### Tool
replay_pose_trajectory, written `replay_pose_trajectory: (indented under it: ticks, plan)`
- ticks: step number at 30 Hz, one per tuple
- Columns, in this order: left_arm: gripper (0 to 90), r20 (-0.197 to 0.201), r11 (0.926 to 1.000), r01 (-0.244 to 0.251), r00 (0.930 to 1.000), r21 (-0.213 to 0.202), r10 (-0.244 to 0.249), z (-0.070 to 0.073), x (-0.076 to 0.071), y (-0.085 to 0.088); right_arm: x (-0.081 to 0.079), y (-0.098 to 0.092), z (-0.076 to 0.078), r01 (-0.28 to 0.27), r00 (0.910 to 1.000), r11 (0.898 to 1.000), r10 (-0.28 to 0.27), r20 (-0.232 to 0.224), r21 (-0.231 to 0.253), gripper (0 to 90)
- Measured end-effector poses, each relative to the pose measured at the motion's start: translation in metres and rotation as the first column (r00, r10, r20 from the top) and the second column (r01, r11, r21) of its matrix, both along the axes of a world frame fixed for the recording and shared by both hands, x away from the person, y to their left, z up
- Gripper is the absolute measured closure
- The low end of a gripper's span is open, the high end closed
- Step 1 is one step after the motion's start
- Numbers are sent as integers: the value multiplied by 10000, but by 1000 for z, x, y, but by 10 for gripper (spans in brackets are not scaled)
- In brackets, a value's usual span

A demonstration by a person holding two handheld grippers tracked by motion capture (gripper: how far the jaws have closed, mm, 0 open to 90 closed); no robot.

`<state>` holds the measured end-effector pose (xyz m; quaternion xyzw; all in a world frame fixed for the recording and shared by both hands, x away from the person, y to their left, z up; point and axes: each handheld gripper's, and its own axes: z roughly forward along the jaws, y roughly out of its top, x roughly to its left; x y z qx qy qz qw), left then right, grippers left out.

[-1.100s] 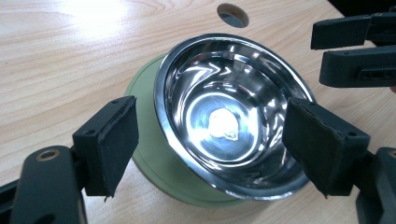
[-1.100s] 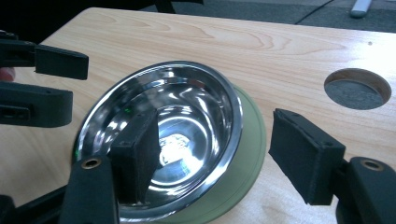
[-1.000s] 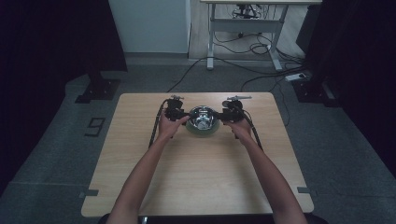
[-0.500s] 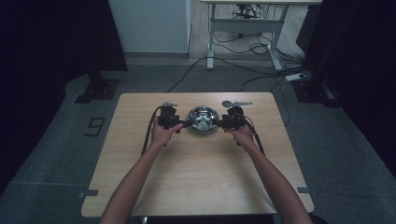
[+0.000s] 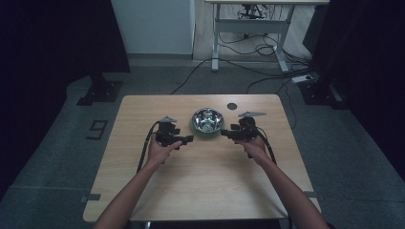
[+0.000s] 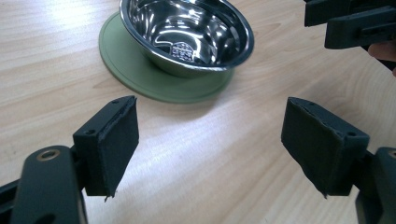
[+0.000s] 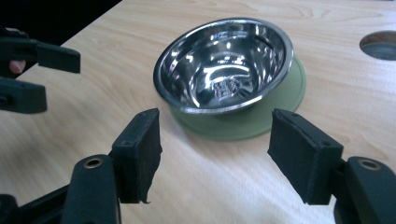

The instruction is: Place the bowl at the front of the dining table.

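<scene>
A shiny steel bowl (image 5: 207,120) sits empty on a round green mat (image 5: 206,134) at the far middle of the wooden table (image 5: 200,181). My left gripper (image 5: 185,139) is just left of the mat, open with nothing between its pads; in its own view the bowl (image 6: 187,32) and mat (image 6: 140,77) lie ahead of the left gripper (image 6: 210,140). My right gripper (image 5: 226,135) is just right of the mat, also open and empty; the right gripper (image 7: 215,147) faces the bowl (image 7: 224,65) and the mat (image 7: 261,119).
A round hole (image 5: 232,106) is in the tabletop behind the bowl, also seen as a hole (image 7: 379,44) in the right gripper view. Cables trail from both grippers over the table. A desk frame (image 5: 248,28) and floor cables lie beyond.
Both grippers have drawn back toward the near side and apart from the bowl's sides. The bowl and mat have stayed put.
</scene>
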<state>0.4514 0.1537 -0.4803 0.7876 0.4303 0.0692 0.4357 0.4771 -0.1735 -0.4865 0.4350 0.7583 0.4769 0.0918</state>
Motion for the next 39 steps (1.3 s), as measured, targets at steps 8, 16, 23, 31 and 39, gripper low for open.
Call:
replay_pose_trajectory:
  ticks: [8,16,23,31,39]
  plan:
    - [196,217,9999,45,9998,122,-47,-1,-28,6,-24,-13,-3,-138,9998,9999,138,-129,23,337]
    - [195,161,9996,32,9999,276,-36,-7,-59,17,-52,-22,-2,-483,9988,9988,483,-41,-72,335]
    - [196,145,9998,64,9999,201,-67,-12,-78,25,-71,-27,-6,-737,9972,9971,735,-109,-182,331]
    - [196,134,9996,1,9999,290,-5,-19,-86,31,-85,-35,-16,-841,9961,9961,834,-275,-262,327]
    - [196,189,9991,55,9998,430,-63,-22,-90,31,-87,-35,-21,-885,9958,9954,875,-281,-359,325]
